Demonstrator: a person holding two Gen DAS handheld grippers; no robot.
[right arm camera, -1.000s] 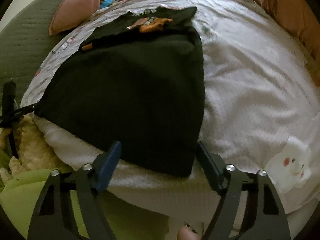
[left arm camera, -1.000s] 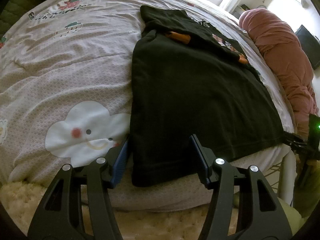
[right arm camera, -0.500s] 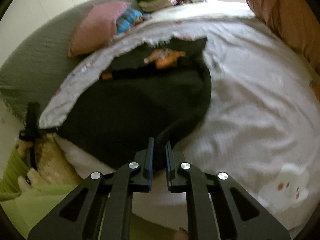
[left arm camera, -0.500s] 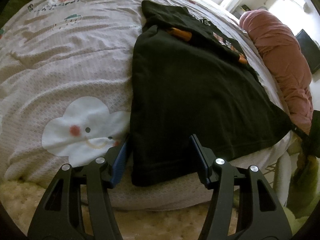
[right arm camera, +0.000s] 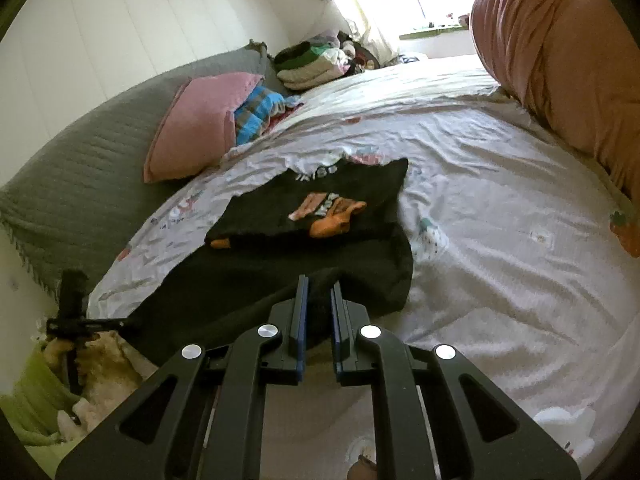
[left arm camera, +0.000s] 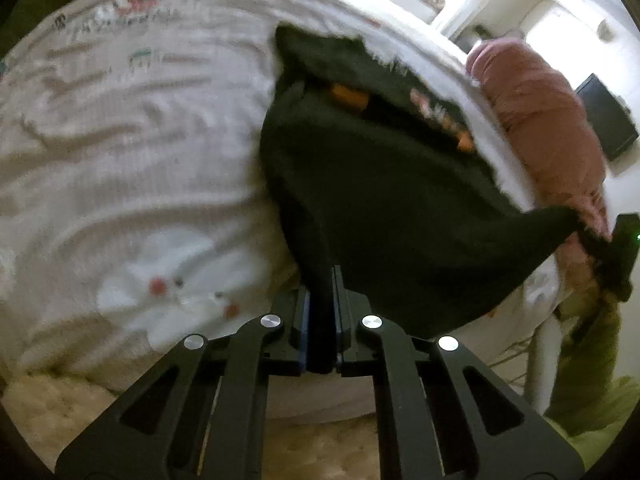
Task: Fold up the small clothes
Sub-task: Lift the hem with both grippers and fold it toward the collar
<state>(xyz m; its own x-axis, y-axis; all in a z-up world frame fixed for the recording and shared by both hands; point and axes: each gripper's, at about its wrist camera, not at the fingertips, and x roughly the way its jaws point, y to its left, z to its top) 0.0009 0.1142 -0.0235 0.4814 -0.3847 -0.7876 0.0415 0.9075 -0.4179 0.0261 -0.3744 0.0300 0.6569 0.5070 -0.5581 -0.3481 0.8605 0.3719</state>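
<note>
A small black shirt with an orange print lies on the bed, its top part folded over. My left gripper is closing its jaws on the shirt's near left hem corner, and black cloth fills the gap between the pads. My right gripper is shut on the other hem corner, which is lifted off the sheet. The hem hangs stretched between both grippers. Each gripper appears in the other's view: the right one at the far right edge, the left one at the lower left.
The bed sheet is white with cartoon prints. A rolled pink duvet lies along the right side. A pink pillow, a grey cover and a pile of clothes sit at the far left. A fluffy rug lies below the bed edge.
Both grippers closed on the shirt's near hem corners, the right one first. The right gripper rose and tipped up, lifting its corner; the left one lifted a little, pulling the hem off the bed.
</note>
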